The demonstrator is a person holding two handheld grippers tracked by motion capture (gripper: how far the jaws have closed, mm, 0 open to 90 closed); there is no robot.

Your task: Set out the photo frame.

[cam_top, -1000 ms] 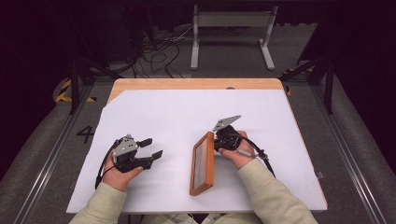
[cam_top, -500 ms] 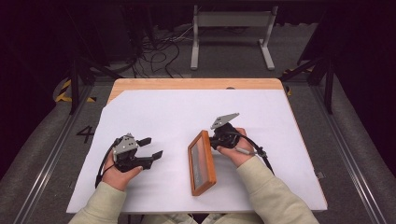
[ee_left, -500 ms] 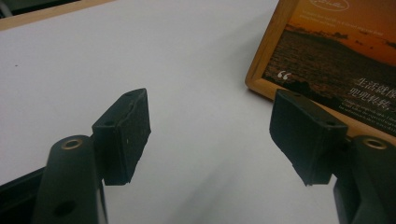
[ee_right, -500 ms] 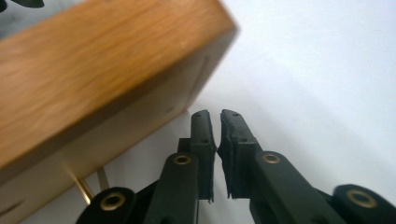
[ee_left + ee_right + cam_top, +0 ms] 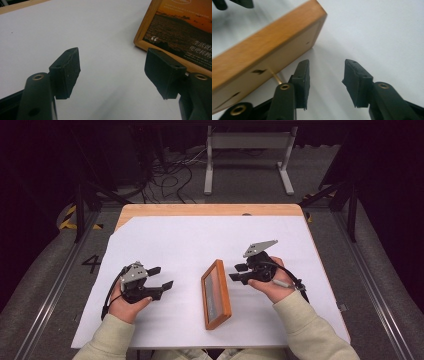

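A wooden picture frame (image 5: 216,294) rests on the white sheet between my two grippers, its long side running away from me. In the left gripper view its front shows a sunset picture with white text (image 5: 180,30). The right gripper view shows its plain back edge (image 5: 262,50) with a thin brass pin (image 5: 275,77). My right gripper (image 5: 236,272) is open just right of the frame's far end, jaws pointing at it (image 5: 325,80) and holding nothing. My left gripper (image 5: 162,276) rests open and empty on the sheet left of the frame (image 5: 112,72).
The white sheet (image 5: 200,240) covers most of a wooden table (image 5: 210,210), whose far edge shows bare. Beyond the table are floor cables (image 5: 165,175) and a white metal stand (image 5: 250,150). A metal rail (image 5: 50,290) runs along the table's left side.
My right gripper has drawn back a little to the right, away from the frame's far end. The frame has barely shifted. The left gripper has stayed put.
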